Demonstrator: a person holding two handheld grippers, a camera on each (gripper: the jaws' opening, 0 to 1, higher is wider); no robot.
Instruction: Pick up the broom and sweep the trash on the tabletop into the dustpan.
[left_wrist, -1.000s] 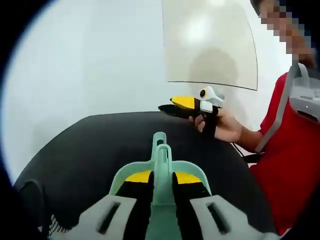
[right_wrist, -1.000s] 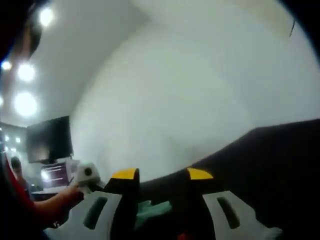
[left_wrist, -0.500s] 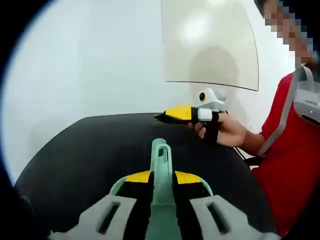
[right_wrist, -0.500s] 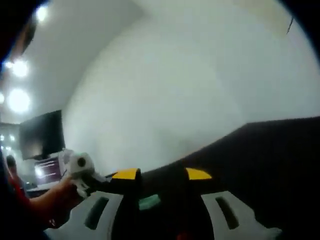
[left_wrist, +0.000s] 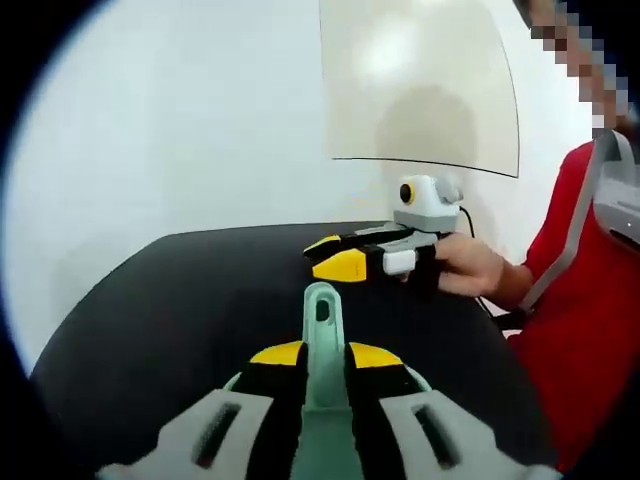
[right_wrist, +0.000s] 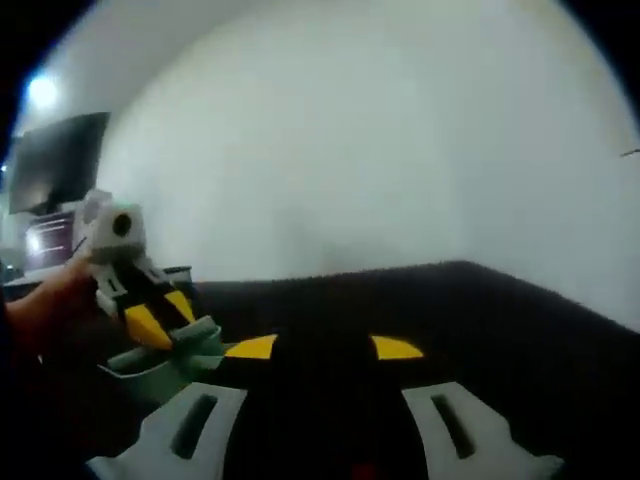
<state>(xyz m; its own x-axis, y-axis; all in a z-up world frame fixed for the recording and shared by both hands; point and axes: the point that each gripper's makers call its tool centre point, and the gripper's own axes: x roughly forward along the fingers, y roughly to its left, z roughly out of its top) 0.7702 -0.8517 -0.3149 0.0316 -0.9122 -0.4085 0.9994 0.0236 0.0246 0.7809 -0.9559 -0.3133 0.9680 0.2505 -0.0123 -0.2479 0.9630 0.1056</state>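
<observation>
Two grippers are at work above the black tabletop (left_wrist: 180, 330). The left gripper (left_wrist: 324, 362) has its jaws pinching the upright handle of the pale green dustpan (left_wrist: 322, 330), which stands at the near part of the tabletop; in the right gripper view the same dustpan (right_wrist: 165, 358) appears at the left, held by the left gripper (right_wrist: 158, 317). The right gripper (right_wrist: 325, 348) has its jaws spread with nothing between them; in the left gripper view it (left_wrist: 335, 258) hangs over the far part of the tabletop, just beyond the dustpan handle. No broom or trash can be made out. Judged step: dustpan secured, broom pickup not yet done. The next move likely calls for locating the broom, bringing the spread jaws around its handle and closing firmly.
</observation>
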